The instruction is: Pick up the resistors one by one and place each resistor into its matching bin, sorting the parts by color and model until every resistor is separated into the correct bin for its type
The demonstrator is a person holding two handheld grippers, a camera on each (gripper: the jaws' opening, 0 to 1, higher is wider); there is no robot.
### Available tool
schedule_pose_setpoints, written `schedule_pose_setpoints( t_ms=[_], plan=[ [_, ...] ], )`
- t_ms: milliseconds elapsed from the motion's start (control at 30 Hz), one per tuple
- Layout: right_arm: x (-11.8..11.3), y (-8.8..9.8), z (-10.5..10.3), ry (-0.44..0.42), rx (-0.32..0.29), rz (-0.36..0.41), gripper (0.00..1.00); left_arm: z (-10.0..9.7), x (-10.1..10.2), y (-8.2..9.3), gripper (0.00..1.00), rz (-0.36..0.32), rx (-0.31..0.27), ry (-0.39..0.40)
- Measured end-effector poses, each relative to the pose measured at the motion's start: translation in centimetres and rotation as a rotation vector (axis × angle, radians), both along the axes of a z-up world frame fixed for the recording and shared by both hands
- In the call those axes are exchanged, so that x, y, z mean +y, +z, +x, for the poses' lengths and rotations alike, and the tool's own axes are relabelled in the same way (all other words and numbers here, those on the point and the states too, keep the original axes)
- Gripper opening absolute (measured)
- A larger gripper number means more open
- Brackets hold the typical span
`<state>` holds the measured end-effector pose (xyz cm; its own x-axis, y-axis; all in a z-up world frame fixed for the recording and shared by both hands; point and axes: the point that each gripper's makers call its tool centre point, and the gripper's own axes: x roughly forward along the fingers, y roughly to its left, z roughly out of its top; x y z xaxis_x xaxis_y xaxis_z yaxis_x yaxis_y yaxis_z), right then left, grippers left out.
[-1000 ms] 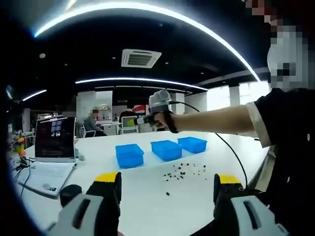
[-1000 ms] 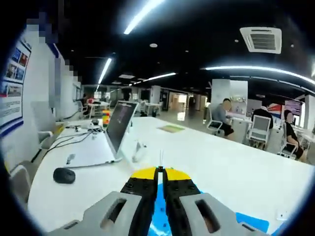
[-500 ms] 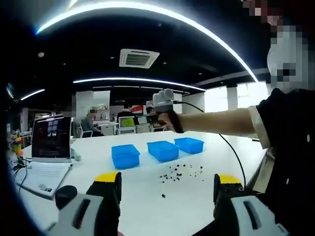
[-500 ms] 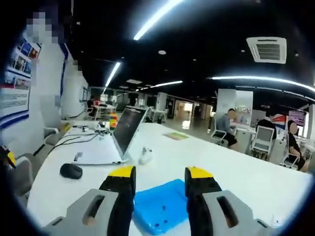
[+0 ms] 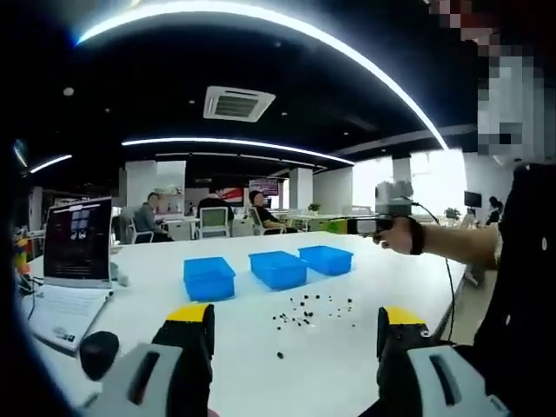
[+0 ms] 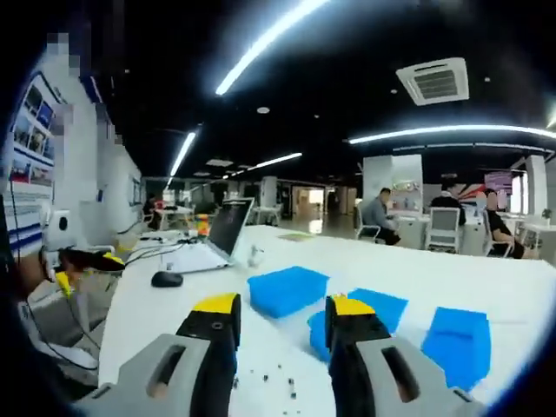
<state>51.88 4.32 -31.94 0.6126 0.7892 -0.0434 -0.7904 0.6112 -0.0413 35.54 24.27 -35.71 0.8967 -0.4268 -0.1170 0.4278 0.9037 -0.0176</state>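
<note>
Three blue bins stand in a row on the white table point(image 5: 347, 347): the left bin point(image 5: 208, 276), the middle bin point(image 5: 278, 268) and the right bin point(image 5: 326, 258). Small dark resistors point(image 5: 308, 311) lie scattered in front of them, with one apart point(image 5: 280, 354). My left gripper point(image 5: 297, 317) hovers open and empty near the table's front. A hand holds my right gripper point(image 5: 382, 221) in the air to the right of the bins. In the right gripper view my right gripper point(image 6: 282, 306) is open and empty, above the bins point(image 6: 287, 288) and a few resistors point(image 6: 278, 378).
An open laptop point(image 5: 74, 248) and a black mouse point(image 5: 98, 347) sit at the table's left end, also seen as laptop point(image 6: 228, 228) and mouse point(image 6: 167, 279). People sit at desks in the background. The person's dark sleeve is at the right.
My right gripper was shut on a resistor a second ago, opened above a blue bin, and has since swung away to the right of the bins. The left gripper stays open.
</note>
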Motion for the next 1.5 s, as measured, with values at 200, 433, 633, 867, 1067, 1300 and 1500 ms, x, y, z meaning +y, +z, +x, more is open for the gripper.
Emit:
schedule_pose_setpoints(
  t_ms=[200,433,633,867,1067,1300,1500],
  plan=[
    [-7.1,-2.1,-5.3,-0.144,-0.009,-0.009,0.39,0.6,-0.4,0.0,0.77,0.01,0.001,-0.021],
    [-10.1,-2.6,-9.4,-0.227,0.023,0.006,0.38,0.7,-0.4,-0.4,0.77,0.011,0.01,-0.028],
    [-8.7,-2.0,-8.7,-0.157,0.006,-0.054,0.38,0.5,-0.5,-0.8,0.77,0.014,0.018,-0.025],
    [-6.0,-1.4,-7.6,0.024,-0.027,-0.191,0.37,0.1,0.1,-1.0,0.77,0.021,0.022,-0.006],
    [-2.9,-1.4,-6.6,0.216,-0.06,-0.334,0.35,-0.2,0.9,-1.3,0.77,0.024,0.027,0.019],
    [1.9,-1.4,-5.9,0.445,-0.157,-0.525,0.35,-0.7,1.5,-1.7,0.77,0.019,0.038,0.034],
    [6.3,-1.8,-5.9,0.634,-0.27,-0.682,0.35,-0.8,1.9,-2.2,0.77,0.015,0.052,0.04]
  ],
)
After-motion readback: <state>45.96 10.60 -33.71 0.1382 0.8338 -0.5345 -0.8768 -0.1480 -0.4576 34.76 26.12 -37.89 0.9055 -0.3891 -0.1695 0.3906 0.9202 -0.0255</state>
